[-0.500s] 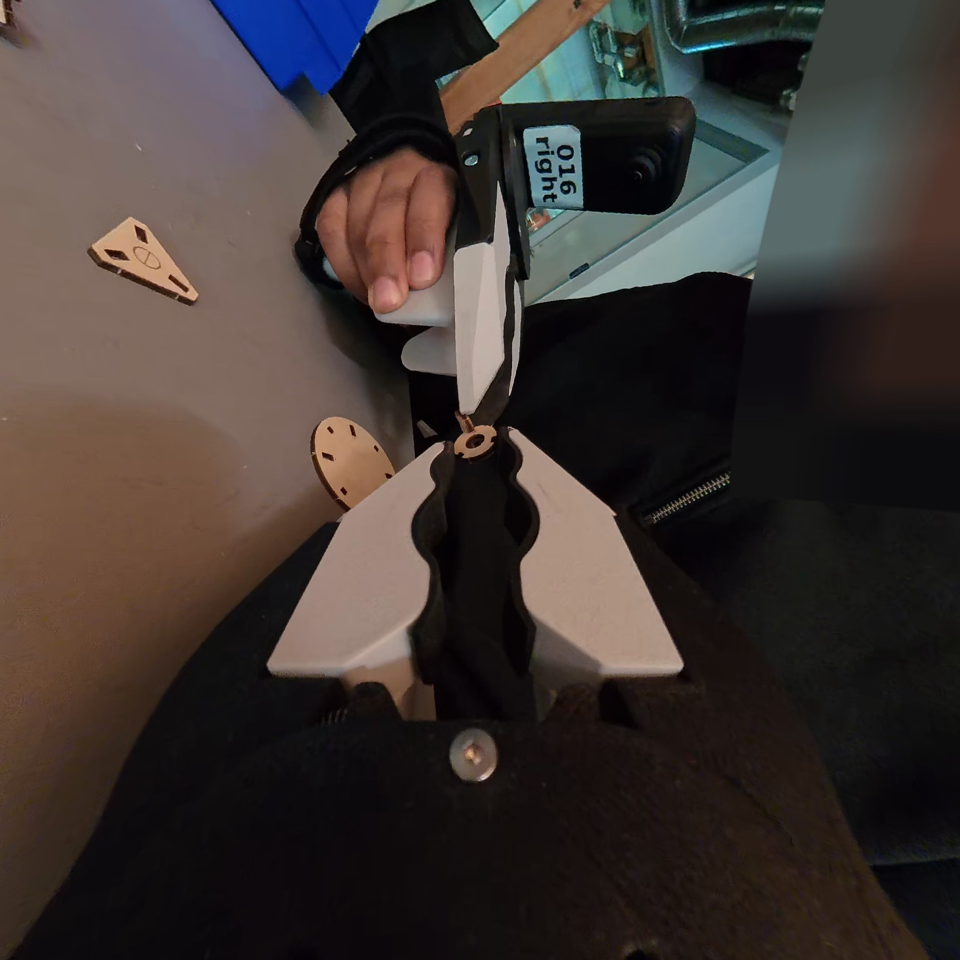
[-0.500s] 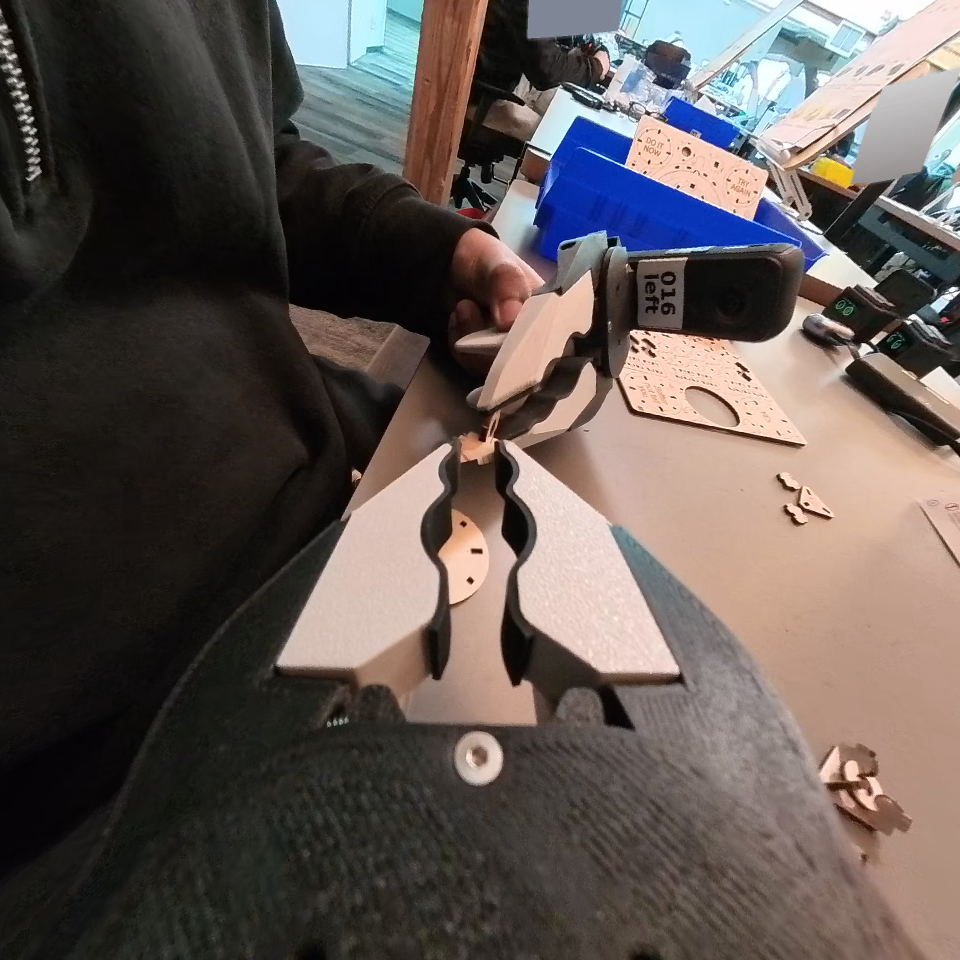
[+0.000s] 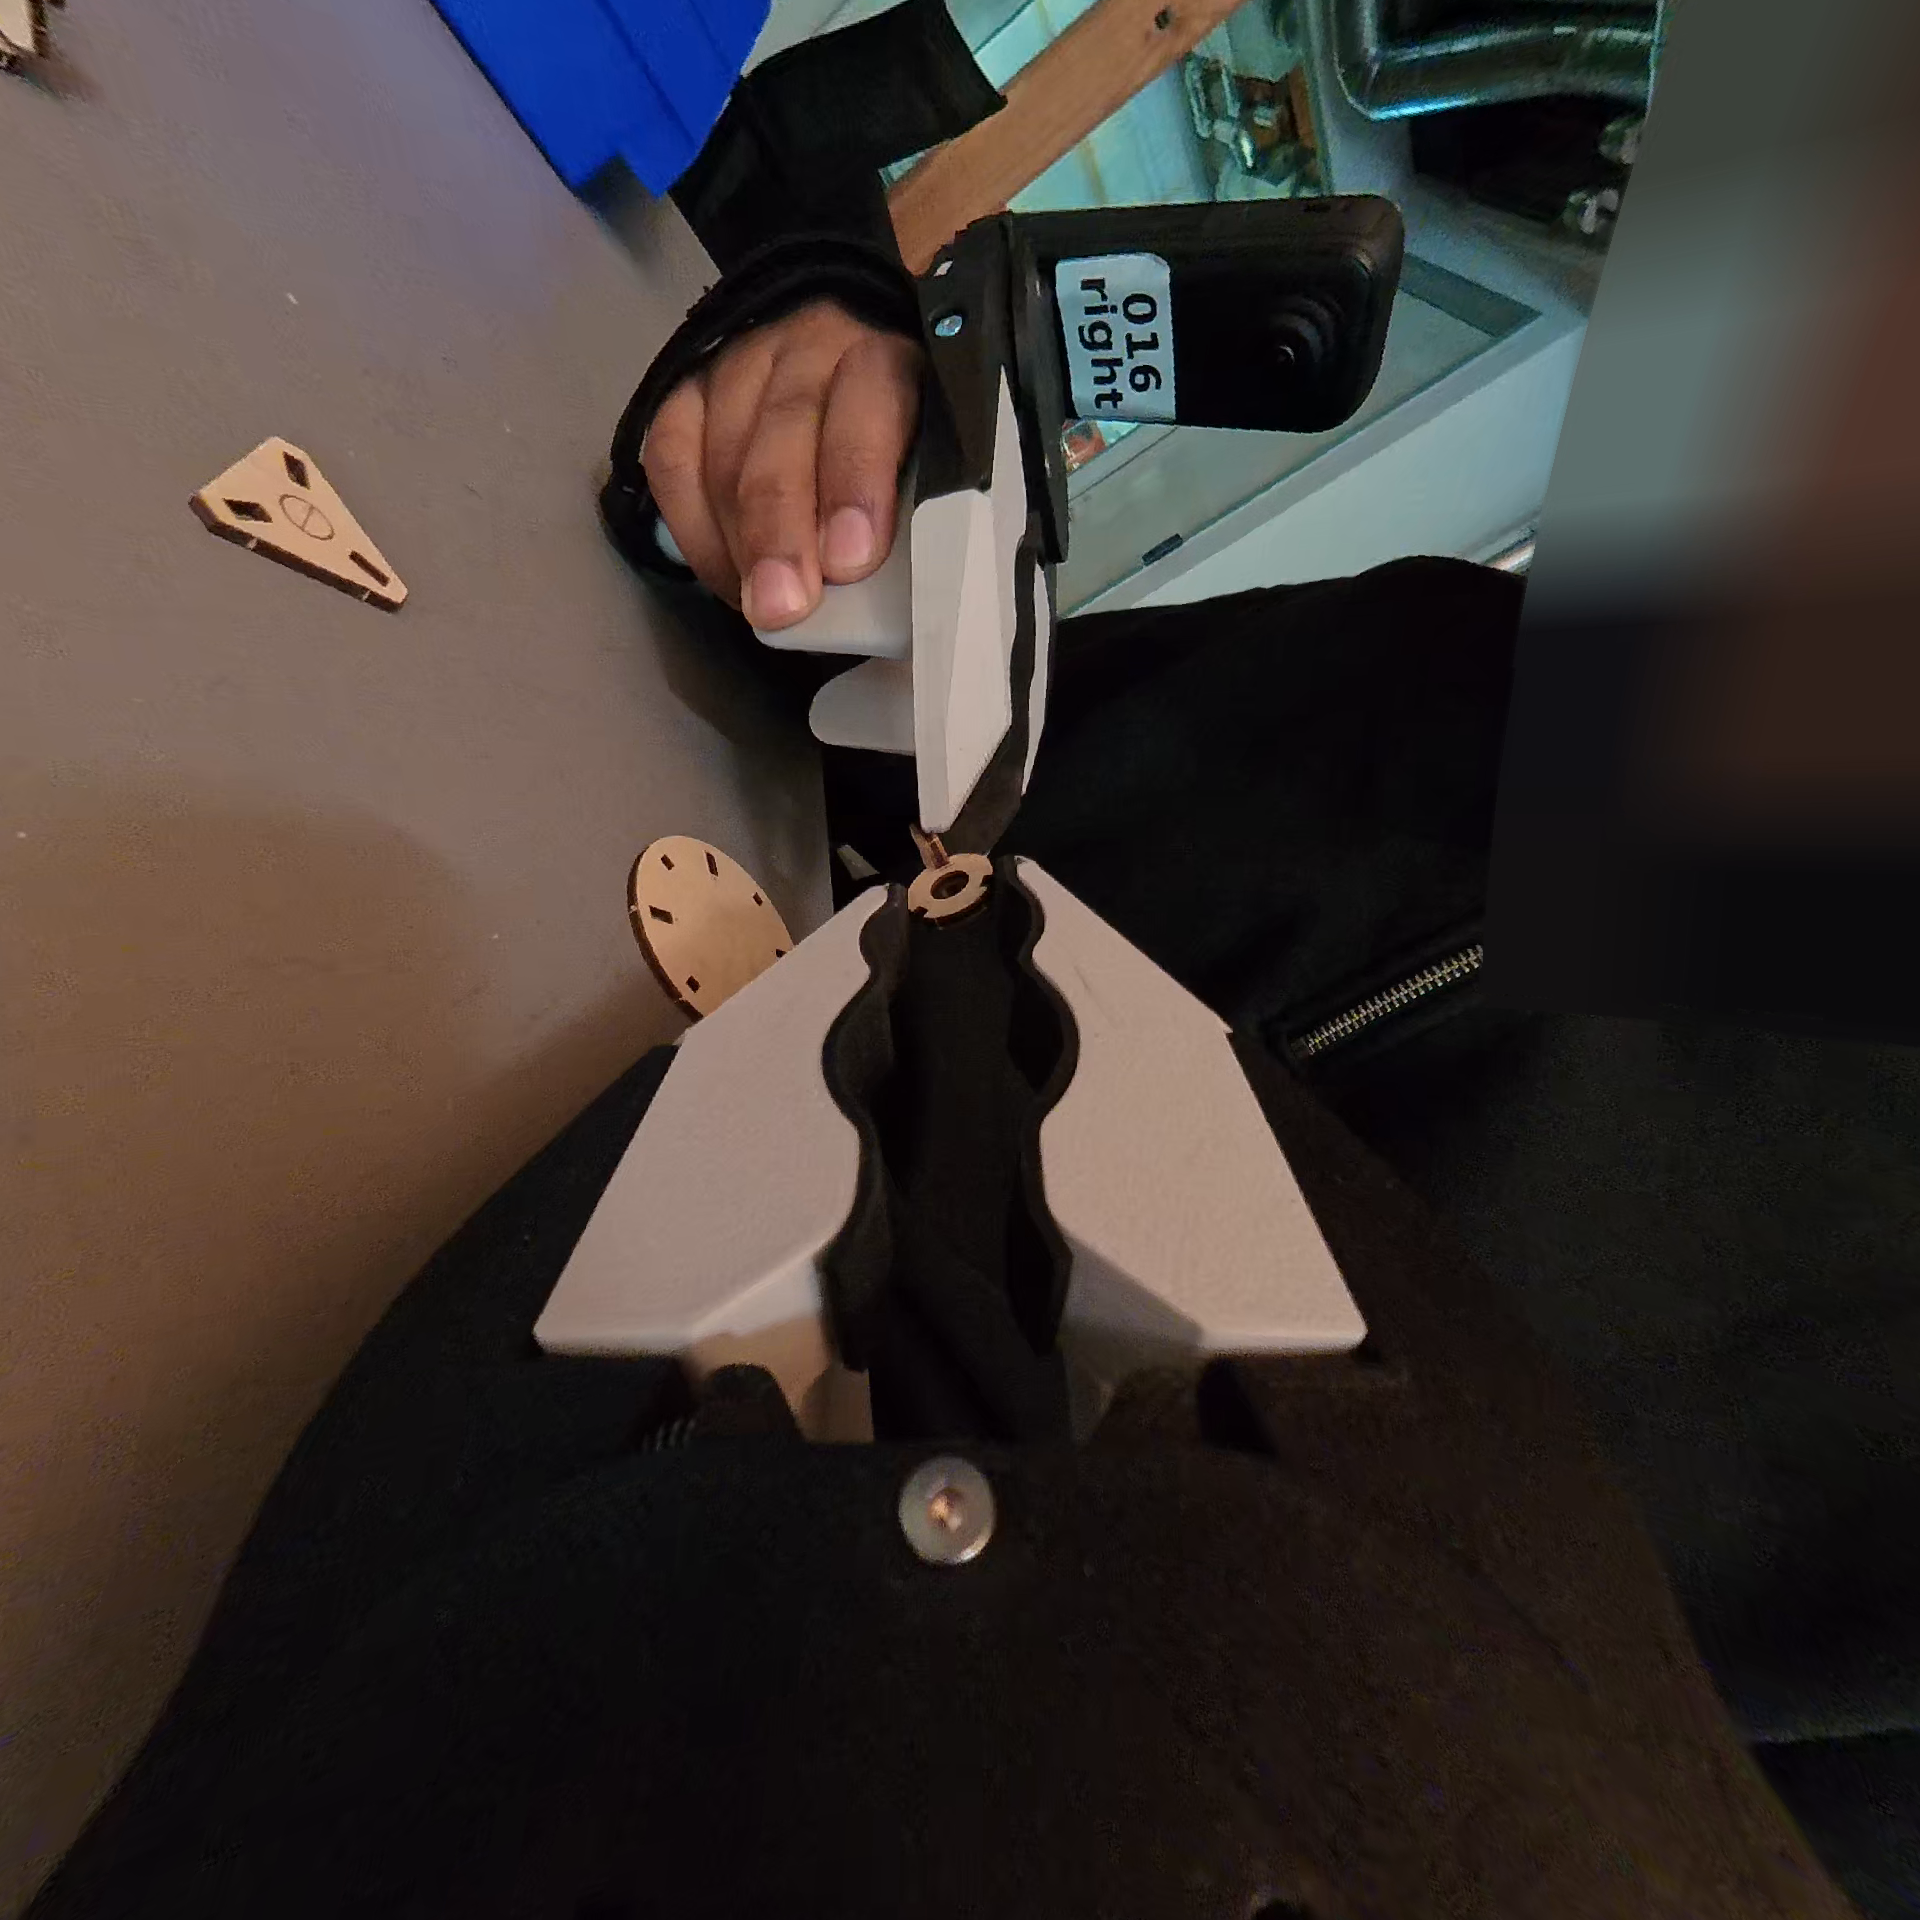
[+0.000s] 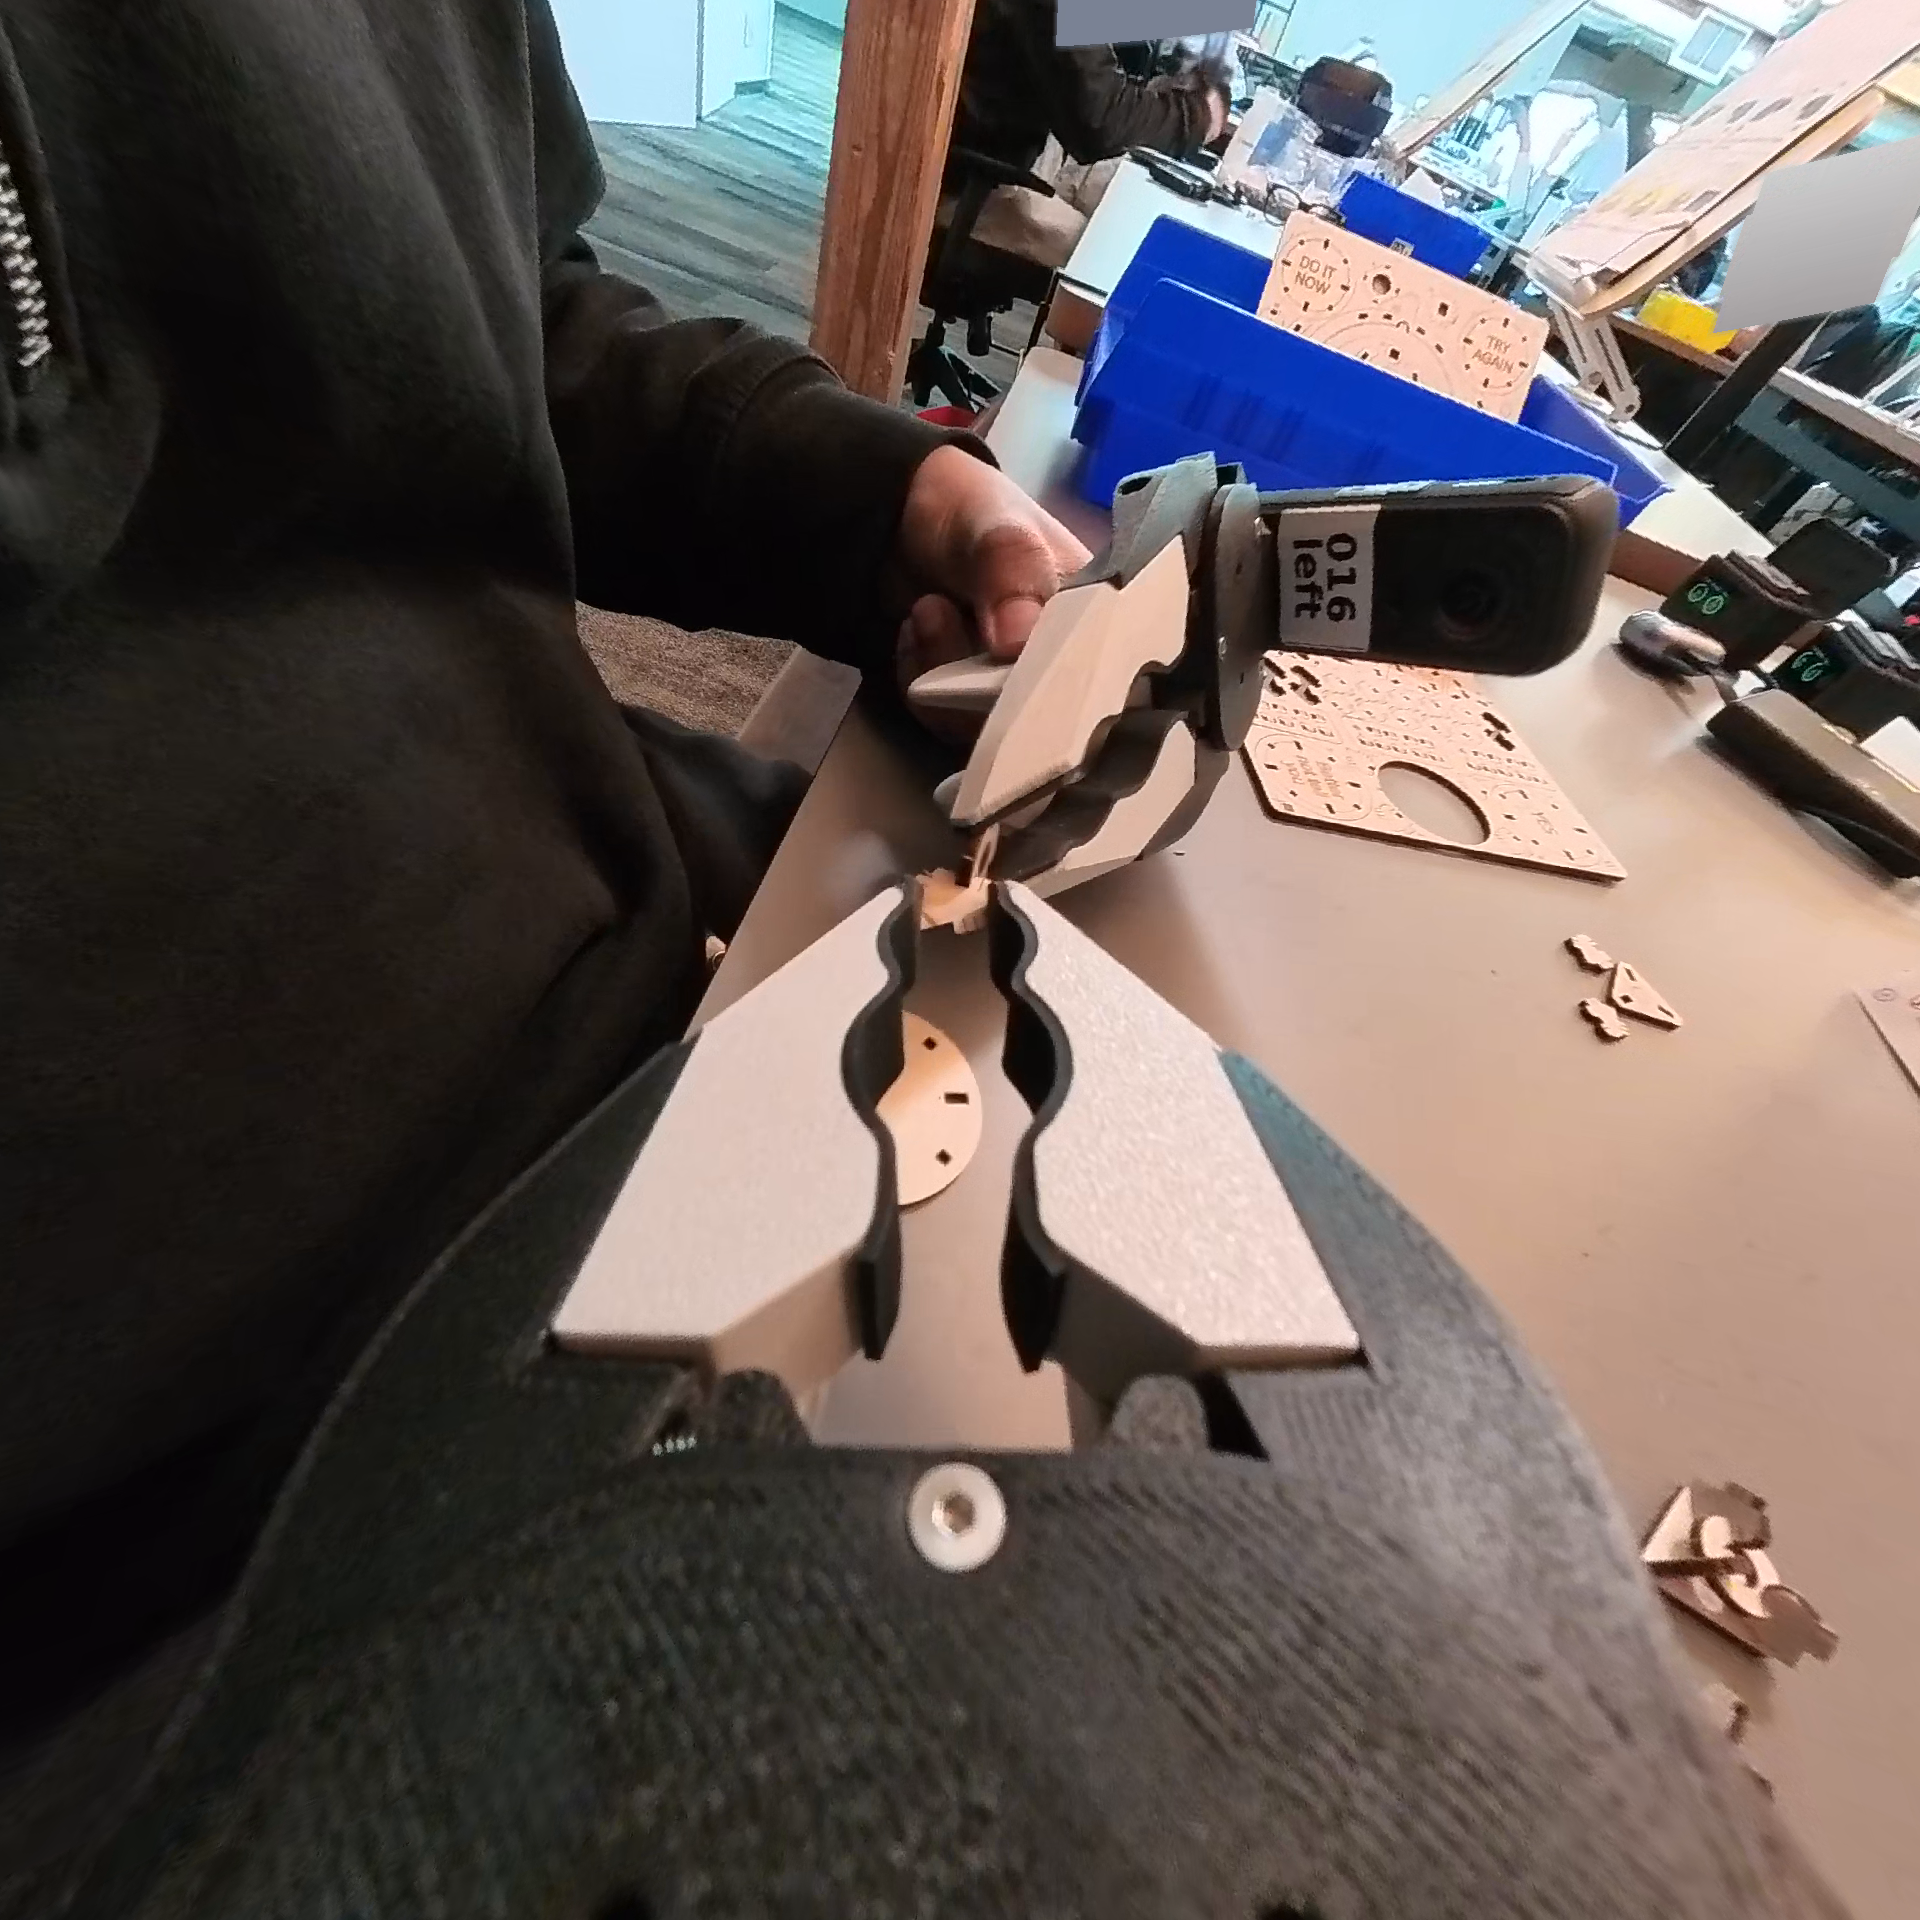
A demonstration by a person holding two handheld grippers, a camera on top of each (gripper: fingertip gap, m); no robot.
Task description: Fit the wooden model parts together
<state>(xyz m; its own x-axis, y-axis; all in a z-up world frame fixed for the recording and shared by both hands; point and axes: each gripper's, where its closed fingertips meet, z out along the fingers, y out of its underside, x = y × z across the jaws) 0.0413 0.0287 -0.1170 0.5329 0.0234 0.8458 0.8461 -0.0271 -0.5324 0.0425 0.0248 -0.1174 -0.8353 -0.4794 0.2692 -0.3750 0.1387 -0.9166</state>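
pinching wood ring (image 3: pixel 921 896), l claw (image 3: pixel 948 885); labelled cam (image 3: pixel 1247 312) opposite

Left wrist view: ring (image 3: pixel 945 889) held between own fingers (image 3: pixel 1101 997) at centre; peg (image 3: pixel 928 844) at its 11 o'clock, pinched under right gripper (image 3: pixel 961 821). Disc (image 3: pixel 707 940) on desk (image 3: pixel 260 831) at 9 o'clock of ring; triangle (image 3: pixel 296 522) at 10 o'clock, well apart.

Right wrist view: left gripper (image 4: pixel 992 831) at 12 o'clock of own fingers (image 4: pixel 790 1101); disc (image 4: pixel 930 1117) on desk below them; sheet (image 4: pixel 1455 769) at 2 o'clock, bins (image 4: pixel 1299 416) behind it.
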